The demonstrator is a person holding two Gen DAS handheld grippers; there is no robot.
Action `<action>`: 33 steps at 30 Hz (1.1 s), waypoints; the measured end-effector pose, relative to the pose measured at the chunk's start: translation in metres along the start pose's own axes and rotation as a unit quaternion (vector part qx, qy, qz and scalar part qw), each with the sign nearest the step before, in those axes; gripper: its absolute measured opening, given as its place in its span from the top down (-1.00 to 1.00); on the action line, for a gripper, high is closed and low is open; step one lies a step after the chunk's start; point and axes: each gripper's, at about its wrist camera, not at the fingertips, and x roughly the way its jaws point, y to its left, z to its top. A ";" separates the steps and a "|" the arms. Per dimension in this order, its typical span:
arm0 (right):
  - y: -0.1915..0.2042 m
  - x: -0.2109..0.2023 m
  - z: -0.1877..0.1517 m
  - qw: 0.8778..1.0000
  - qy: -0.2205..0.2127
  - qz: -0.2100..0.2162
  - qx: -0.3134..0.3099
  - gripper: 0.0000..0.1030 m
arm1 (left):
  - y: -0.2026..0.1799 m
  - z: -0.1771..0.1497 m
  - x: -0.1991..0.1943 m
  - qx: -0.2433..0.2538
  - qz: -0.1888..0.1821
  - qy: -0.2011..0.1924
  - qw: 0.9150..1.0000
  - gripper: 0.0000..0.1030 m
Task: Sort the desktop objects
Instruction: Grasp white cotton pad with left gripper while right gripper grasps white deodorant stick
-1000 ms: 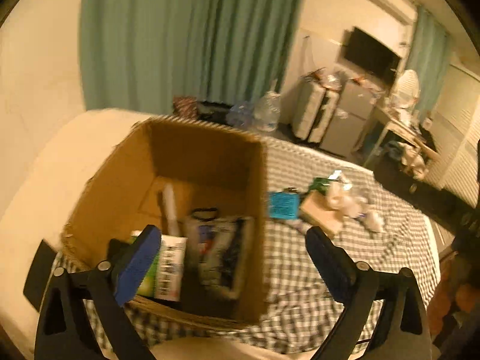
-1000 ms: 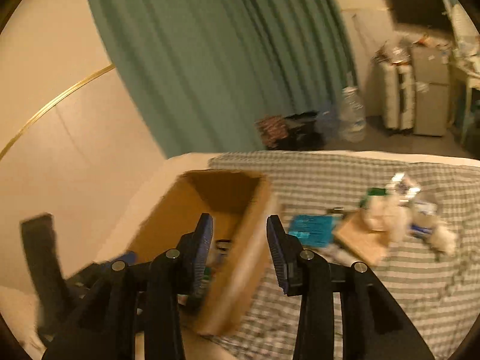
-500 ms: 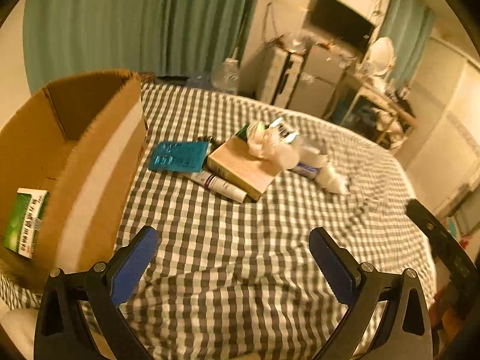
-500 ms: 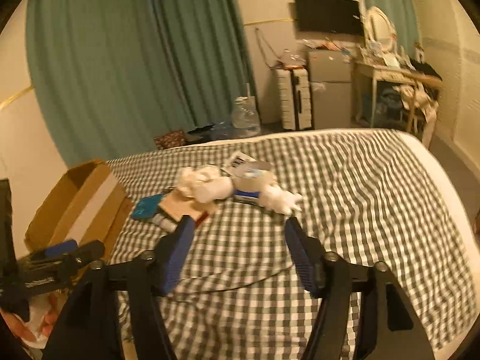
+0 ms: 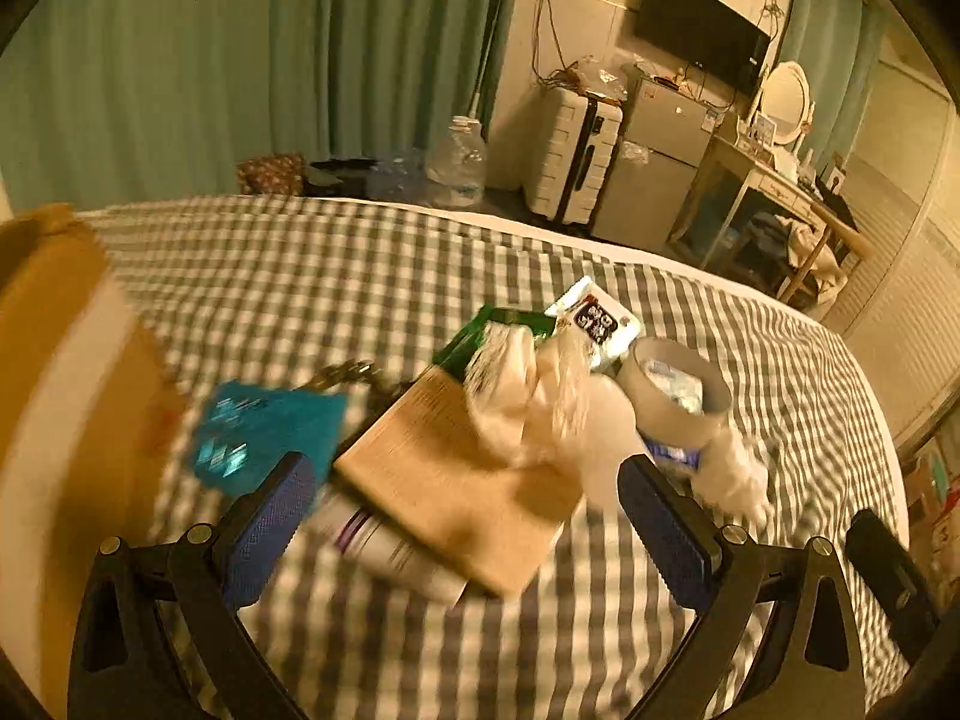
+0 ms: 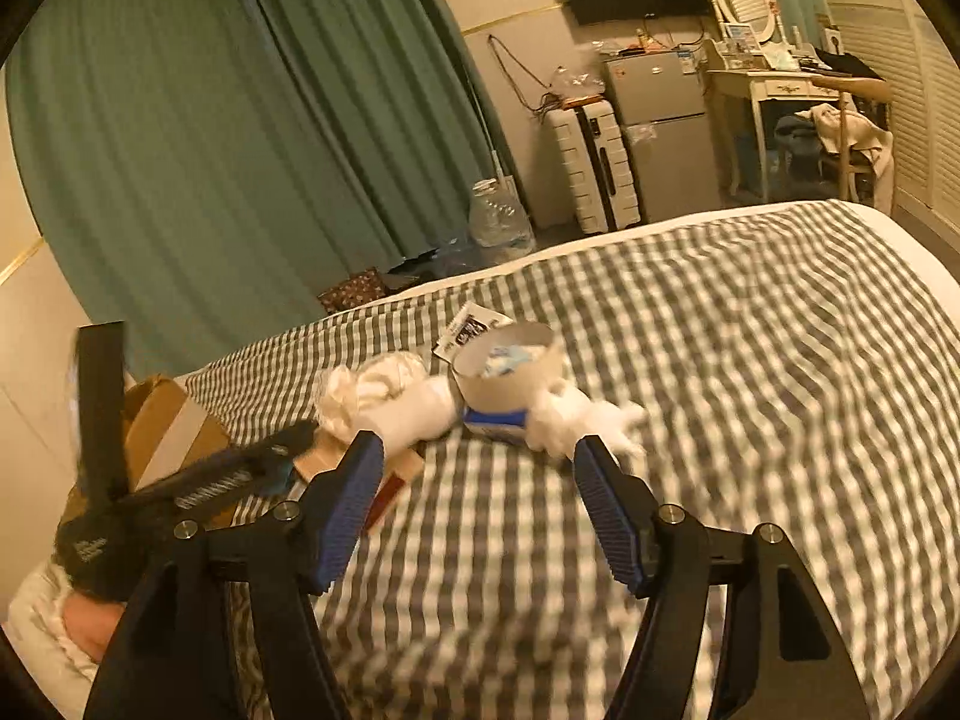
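Observation:
My left gripper (image 5: 462, 467) is open and hangs low over a tan flat box (image 5: 444, 480), which lies on a white tube (image 5: 390, 549). A teal packet (image 5: 264, 432) lies to the left of them. Crumpled white tissue (image 5: 528, 402), a grey tape roll (image 5: 678, 402), a green packet (image 5: 498, 324) and a white sachet (image 5: 594, 318) crowd behind. My right gripper (image 6: 478, 443) is open with nothing between its fingers. It points at the tape roll (image 6: 510, 372) and the tissue wads (image 6: 390, 396). The left gripper (image 6: 210, 480) shows at its left.
An open cardboard box (image 5: 60, 390) stands at the left on the checked bedspread (image 5: 336, 276); it also shows in the right wrist view (image 6: 168, 420). Bare checked cloth (image 6: 750, 390) spreads to the right. Beyond the bed are curtains, a suitcase, a small fridge and a desk.
Both grippers swung right from the cardboard box to the pile and sank toward it. The right jaws widened. The left jaws stayed wide apart.

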 end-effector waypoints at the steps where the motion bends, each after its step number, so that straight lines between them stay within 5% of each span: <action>1: 0.002 0.006 0.000 1.000 0.002 -0.010 -0.008 -0.28 | -0.001 0.004 0.008 0.002 -0.013 0.003 1.000 -1.00; 4: 0.003 0.021 -0.007 0.999 0.015 -0.021 -0.027 -0.28 | -0.005 0.017 0.034 0.004 -0.043 0.015 0.999 -0.83; 5: 0.001 0.024 -0.008 0.999 0.022 -0.024 -0.029 -0.28 | -0.005 0.021 0.044 0.006 -0.061 0.027 0.998 -0.20; 6: 0.000 0.028 -0.009 0.999 0.030 -0.025 -0.029 -0.28 | -0.003 0.024 0.052 0.004 -0.076 0.041 0.996 0.88; 8: -0.002 0.031 -0.008 0.999 0.038 -0.018 -0.022 -0.28 | 0.005 0.024 0.060 -0.018 -0.102 0.061 0.993 0.83; 11: 0.001 0.040 -0.001 0.999 0.038 0.010 0.002 -0.28 | 0.013 0.021 0.041 -0.013 -0.106 0.041 0.993 0.83; 15: 0.026 0.056 0.017 0.999 0.009 0.030 0.025 -0.28 | 0.030 0.016 -0.008 -0.003 -0.061 -0.016 0.998 0.83; 20: 0.057 0.116 0.021 0.997 0.071 -0.010 0.015 -0.27 | 0.049 0.003 -0.031 -0.010 -0.028 -0.019 0.999 0.83; 23: 0.057 0.139 0.010 0.990 0.119 -0.077 0.002 -0.06 | 0.051 -0.004 -0.029 -0.010 -0.025 0.000 1.000 0.83; 24: 0.048 0.139 0.006 0.990 0.128 -0.053 0.022 0.25 | 0.050 -0.008 -0.029 -0.004 -0.027 0.004 1.000 0.83; 33: 0.034 0.054 -0.027 0.989 0.137 -0.050 0.008 0.36 | 0.031 -0.035 -0.056 0.011 -0.067 0.046 0.997 0.83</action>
